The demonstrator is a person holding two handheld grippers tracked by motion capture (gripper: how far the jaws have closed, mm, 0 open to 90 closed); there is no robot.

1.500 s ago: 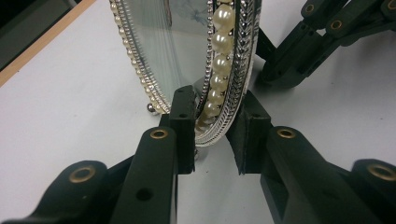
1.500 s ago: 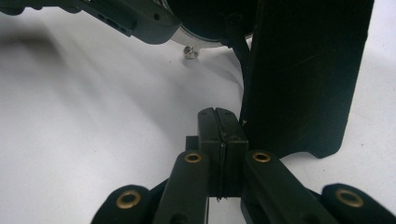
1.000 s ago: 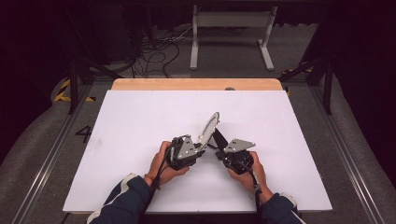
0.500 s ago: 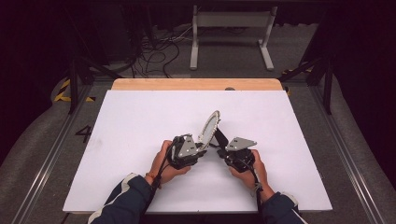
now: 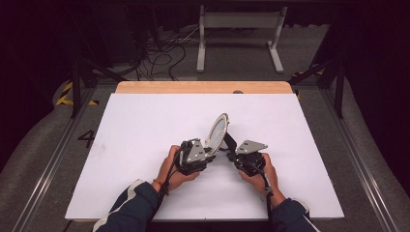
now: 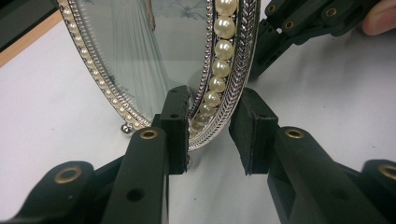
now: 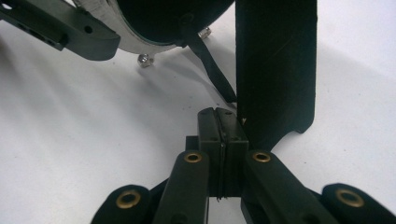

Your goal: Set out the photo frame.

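Between the two grippers stands an oval picture frame [image 5: 217,131], rimmed with pearls and silver, tilted on the white counter [image 5: 145,125]. In the left gripper view the left hand-held gripper [image 6: 212,133] straddles the frame's lower rim: one pad lies against the glass side, the other stands just clear of the silver edge, so the jaws are spread around the rim and not pinching it. Held against the earlier high views, little has changed. The frame leans at much the same angle, both hands sit where they were, and the left jaws have only eased a touch wider. That suggests the left side is letting go, or has yet to bite, while the frame rests on its own small feet.

The right hand-held gripper [image 7: 222,140] is pressed together just behind the frame. A thin black cord [image 7: 210,65] runs from the frame's dark back down to the closed pads and seems pinched there, with the black easel stand [image 7: 275,65] just beside the jaws. By my reading, the work is setting the stand out so that the frame can stand alone.

The counter is a plain white sheet with a wooden strip along its far edge. Beyond it lie a grey floor, loose cables [image 5: 164,53] and a white metal stand [image 5: 239,34] in a dark room.
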